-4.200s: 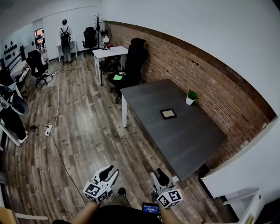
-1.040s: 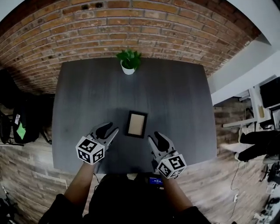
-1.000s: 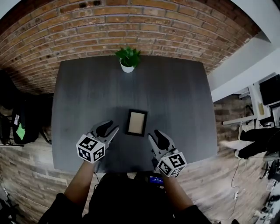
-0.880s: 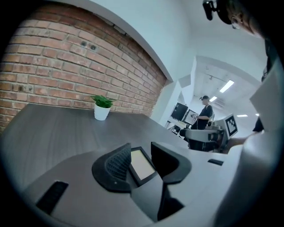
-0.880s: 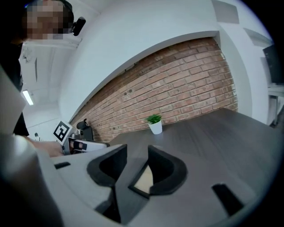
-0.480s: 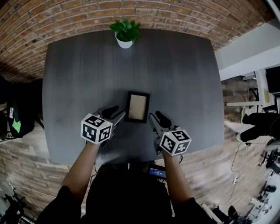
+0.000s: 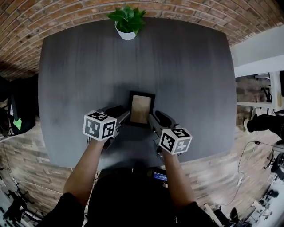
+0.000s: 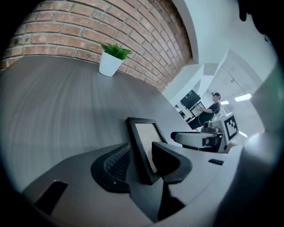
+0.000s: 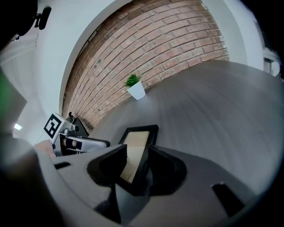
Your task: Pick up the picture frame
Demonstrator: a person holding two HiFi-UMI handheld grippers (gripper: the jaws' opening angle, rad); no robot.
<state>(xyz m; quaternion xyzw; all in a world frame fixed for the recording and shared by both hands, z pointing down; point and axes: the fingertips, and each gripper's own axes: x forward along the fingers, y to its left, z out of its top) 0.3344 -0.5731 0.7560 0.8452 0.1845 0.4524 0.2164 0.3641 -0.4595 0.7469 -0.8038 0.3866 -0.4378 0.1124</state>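
Both left gripper [image 7: 120,113] and right gripper [image 7: 156,118] straddle the picture frame [image 7: 141,108]

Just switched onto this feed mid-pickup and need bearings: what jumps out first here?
The black picture frame lies flat on the dark table, the left gripper and right gripper at its long sides, one edge between each pair of open jaws. A potted plant stands at the far edge by the brick wall.

Left forearm [image 7: 82,170] and right forearm [image 7: 174,177] extend forward, side by side. Left gripper [image 7: 120,114] and right gripper [image 7: 155,119] angle inward toward each other. Each has its jaws apart, astride one long edge of the picture frame [image 7: 141,107].
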